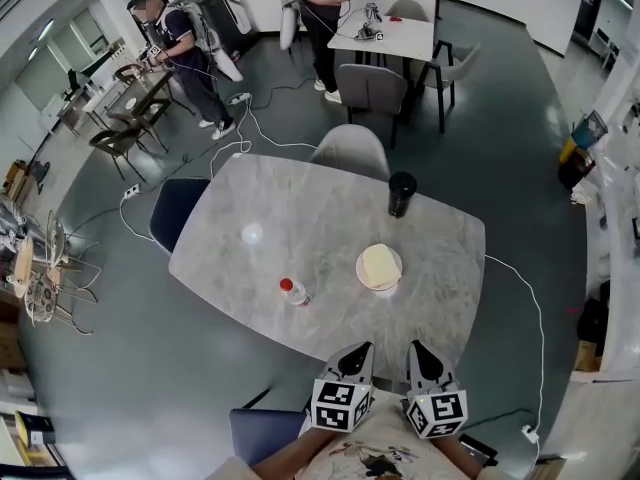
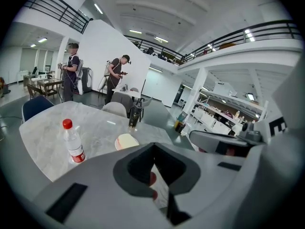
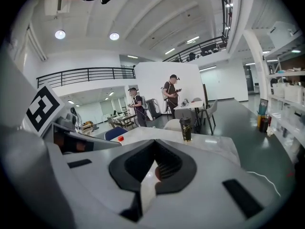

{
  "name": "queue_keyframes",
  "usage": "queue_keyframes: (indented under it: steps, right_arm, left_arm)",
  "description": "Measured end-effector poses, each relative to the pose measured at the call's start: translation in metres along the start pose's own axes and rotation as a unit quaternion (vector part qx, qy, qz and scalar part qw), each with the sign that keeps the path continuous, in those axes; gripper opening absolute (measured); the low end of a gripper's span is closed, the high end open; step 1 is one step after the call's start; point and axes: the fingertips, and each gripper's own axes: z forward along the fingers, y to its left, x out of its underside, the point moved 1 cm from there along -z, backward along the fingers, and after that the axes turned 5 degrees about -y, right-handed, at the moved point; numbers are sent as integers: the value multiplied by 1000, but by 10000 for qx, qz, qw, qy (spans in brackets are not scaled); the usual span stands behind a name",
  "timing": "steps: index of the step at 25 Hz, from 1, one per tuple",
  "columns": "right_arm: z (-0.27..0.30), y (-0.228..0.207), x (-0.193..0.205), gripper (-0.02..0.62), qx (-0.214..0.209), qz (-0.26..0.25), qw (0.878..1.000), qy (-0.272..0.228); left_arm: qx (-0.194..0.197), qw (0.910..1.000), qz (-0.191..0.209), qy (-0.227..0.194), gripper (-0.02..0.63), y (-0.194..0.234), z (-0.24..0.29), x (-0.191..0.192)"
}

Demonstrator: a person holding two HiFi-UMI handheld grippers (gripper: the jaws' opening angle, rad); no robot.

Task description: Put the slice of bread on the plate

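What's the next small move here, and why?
Probably just rest: the bread already lies on the plate, and the left hand-held gripper and right hand-held gripper are shut and empty, back at the table's near edge.

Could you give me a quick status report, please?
Left gripper, right gripper: jaws shut, empty. Bread slice on the plate. Bottle, cup stand clear of it.

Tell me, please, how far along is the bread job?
Done: the pale square slice of bread lies on the round white plate on the grey marble table. In hand: nothing; the left gripper and right gripper have their jaws together, empty. Left: nothing visible.
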Motion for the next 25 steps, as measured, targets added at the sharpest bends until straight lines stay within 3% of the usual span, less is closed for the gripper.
queue_keyframes:
  steps: [4, 25]
  right_arm:
    - [-4, 5, -12, 6, -88, -253, 9996, -105]
    - [-4, 24, -10, 6, -190, -346, 9991, -119]
  left_arm:
    - [-31, 10000, -18, -72, 9, -3, -2, -4]
    - [-183, 9997, -155, -97, 9, 14, -18, 0]
